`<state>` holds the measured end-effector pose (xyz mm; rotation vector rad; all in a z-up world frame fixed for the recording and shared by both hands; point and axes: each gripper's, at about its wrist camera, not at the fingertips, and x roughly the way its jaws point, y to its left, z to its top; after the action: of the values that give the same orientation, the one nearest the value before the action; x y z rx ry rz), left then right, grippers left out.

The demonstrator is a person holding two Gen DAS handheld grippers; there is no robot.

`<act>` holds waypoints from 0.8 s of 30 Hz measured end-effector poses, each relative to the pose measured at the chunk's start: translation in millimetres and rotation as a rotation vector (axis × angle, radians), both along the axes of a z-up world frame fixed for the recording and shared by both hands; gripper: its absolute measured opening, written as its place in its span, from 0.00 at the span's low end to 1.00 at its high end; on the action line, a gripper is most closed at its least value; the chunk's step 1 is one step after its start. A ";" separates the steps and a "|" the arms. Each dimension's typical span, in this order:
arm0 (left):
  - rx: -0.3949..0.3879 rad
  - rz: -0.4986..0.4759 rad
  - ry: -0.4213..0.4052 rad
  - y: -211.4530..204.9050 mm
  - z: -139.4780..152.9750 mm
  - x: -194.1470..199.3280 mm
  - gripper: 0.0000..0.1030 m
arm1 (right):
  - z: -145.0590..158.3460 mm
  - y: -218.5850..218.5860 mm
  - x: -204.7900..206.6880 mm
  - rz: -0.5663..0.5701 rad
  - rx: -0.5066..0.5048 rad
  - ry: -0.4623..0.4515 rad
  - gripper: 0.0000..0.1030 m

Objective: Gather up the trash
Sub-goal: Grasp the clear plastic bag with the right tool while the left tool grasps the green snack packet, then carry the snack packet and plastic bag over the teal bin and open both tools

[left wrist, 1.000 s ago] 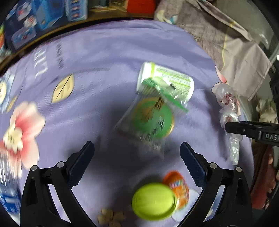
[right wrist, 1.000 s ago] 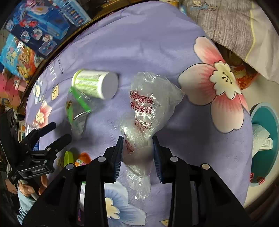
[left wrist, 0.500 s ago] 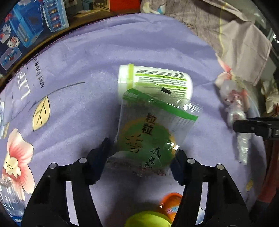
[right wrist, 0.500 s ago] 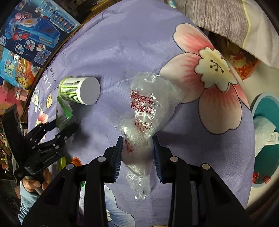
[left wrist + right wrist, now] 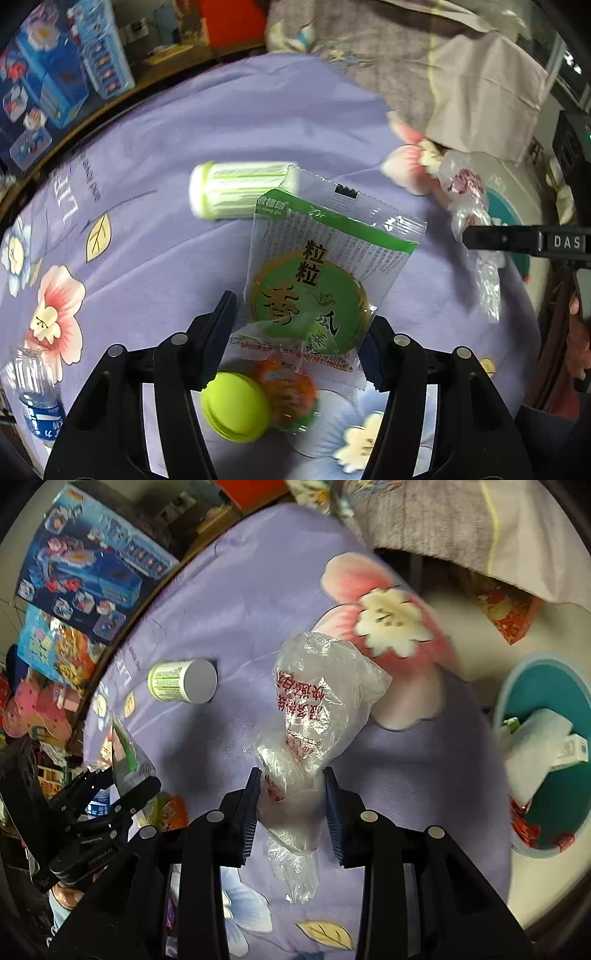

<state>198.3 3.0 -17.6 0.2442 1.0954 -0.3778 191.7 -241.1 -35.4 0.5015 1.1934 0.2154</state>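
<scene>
Trash is being gathered two pieces at once: a green snack packet [image 5: 317, 280] is sitting clamped between the pads of the left tongs [image 5: 297, 332], and a crumpled clear plastic bag [image 5: 314, 716] with red print is being held by the right tongs [image 5: 293, 805], pinched at its twisted neck so the loose tail hangs below.

A second ago the left tongs were standing wide over the packet as it lay against the white bottle; they have since clenched on its lower corners and lifted it, so the packet is now hanging clear of the purple flowered cloth on the counter [image 5: 258, 122]. The right tongs have kept their hold on the bag throughout and have carried it toward the counter's right edge. Judging by that, both pieces are secured and the next step is likely the drop into the teal bin [image 5: 554, 686], which is standing on the floor past that edge and already holding paper and wrappers.

Other trash is waiting on the counter: a white bottle with green label [image 5: 236, 190] lying on its side toward the middle, an orange cup with a yellow-green lid [image 5: 236, 406] near the front edge, and a water bottle [image 5: 37, 398] at the front left corner.

Both tongs are pointing steeply downward, side by side, the left one visible in the right view with a hand [image 5: 68, 897] gripping its handle.
</scene>
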 end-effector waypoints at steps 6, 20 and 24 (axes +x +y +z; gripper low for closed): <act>0.021 -0.063 -0.019 -45.9 15.6 -23.0 0.60 | 15.4 -51.9 -32.1 -0.077 0.042 -0.052 0.30; 0.001 -0.225 0.016 -172.0 17.6 -64.8 0.60 | 19.6 -177.2 -99.7 -0.283 0.087 -0.111 0.31; -0.014 -0.268 0.045 -210.8 8.8 -68.9 0.60 | 18.8 -210.5 -115.6 -0.337 0.066 -0.121 0.31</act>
<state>129.4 -207.7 -8.8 0.3733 1.1064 -0.6329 76.1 -451.5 -16.6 0.7280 0.9696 -0.0044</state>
